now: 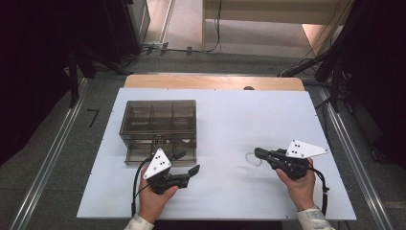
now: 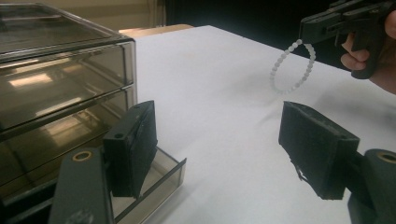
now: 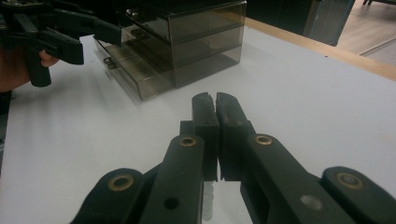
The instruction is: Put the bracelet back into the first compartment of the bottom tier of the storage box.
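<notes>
High view: the left tongs (image 1: pixel 190 163) are spread wide near the smoky drawer box (image 1: pixel 159 123) on the white tabletop (image 1: pixel 230 120); the right tongs (image 1: pixel 257 153) touch a pale bead bracelet (image 1: pixel 252 159).
Left gripper view: jaws parted with nothing between them, beside the pulled-out bottom drawer (image 2: pixel 156 184); the bracelet dangles from the right tongs, clear of the tabletop.
Right gripper view: jaws pressed together, beads showing under them.

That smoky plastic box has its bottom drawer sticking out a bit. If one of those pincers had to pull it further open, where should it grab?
Probably the drawer's front wall, pinched over its top edge from the front. The drawer already stands out from the box, so that thin upright lip is exposed, and the left gripper, open, hangs right beside it.
</notes>
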The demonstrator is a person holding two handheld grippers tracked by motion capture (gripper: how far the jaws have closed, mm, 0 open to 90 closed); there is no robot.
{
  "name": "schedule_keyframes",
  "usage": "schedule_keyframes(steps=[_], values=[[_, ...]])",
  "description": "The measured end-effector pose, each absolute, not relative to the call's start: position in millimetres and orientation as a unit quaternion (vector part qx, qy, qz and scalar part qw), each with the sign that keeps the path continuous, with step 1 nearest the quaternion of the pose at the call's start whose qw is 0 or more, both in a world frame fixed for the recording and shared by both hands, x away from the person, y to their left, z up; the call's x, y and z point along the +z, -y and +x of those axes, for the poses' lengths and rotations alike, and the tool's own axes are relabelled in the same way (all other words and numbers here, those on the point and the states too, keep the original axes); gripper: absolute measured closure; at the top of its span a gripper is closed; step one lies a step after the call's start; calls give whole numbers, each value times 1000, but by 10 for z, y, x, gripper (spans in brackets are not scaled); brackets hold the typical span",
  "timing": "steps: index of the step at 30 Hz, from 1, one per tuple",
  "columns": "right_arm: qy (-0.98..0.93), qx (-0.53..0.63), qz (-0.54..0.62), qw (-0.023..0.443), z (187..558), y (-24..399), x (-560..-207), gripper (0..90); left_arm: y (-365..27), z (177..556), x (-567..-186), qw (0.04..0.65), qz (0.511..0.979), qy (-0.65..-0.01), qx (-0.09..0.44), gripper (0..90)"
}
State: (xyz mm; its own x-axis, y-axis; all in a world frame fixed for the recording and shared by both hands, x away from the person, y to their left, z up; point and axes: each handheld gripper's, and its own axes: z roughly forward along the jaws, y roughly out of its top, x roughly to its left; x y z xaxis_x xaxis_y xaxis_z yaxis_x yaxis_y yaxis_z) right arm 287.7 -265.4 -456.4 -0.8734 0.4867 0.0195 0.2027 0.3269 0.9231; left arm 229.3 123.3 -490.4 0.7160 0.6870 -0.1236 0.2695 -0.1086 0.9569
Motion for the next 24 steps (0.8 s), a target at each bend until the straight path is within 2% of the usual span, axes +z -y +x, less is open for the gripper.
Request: schedule_keyframes(steps=[24], values=[[-815, 536, 186, 119, 2905, 2359, -4552, 863, -1128, 2352, -4910, 577, 728, -327, 176, 287]])
